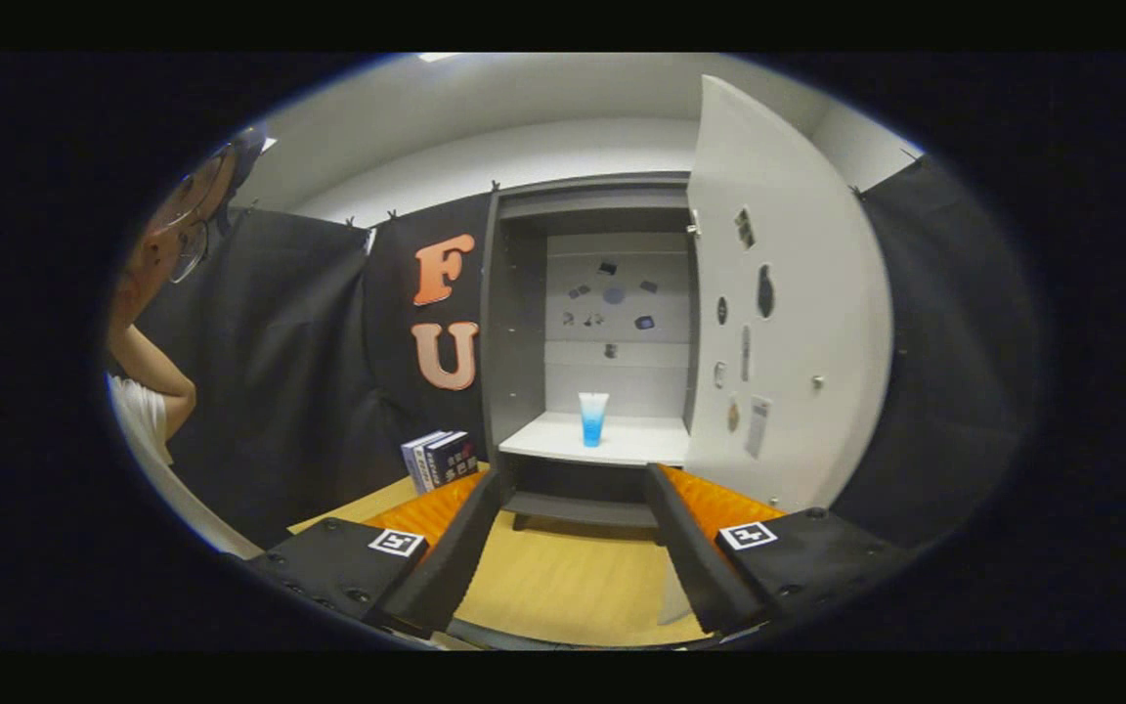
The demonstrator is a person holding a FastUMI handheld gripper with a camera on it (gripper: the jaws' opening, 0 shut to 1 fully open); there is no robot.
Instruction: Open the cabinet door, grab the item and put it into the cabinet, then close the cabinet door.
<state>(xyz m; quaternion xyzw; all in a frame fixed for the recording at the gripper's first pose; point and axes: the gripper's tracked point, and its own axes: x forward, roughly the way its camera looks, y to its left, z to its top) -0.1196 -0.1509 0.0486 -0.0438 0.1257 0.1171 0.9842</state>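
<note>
The grey cabinet [514, 323] stood open, its door [788, 293] swung right. A translucent blue tube [593, 418] stood upright on its white shelf [641, 440]. The gripper [575, 479] jaws were apart, empty, above the wooden tabletop [563, 577].

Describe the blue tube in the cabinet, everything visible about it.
The blue tube stands upright on its narrow end on the white shelf inside the open cabinet. It looks like soft plastic, pale and translucent at the wider top, shading to deeper blue below. It stands alone near the shelf's middle, clear of the side walls, with nothing but the shelf touching it. The gripper is open, its fingers well short of the tube, which shows beyond the gap between them. Any print is too small to make out.
</note>
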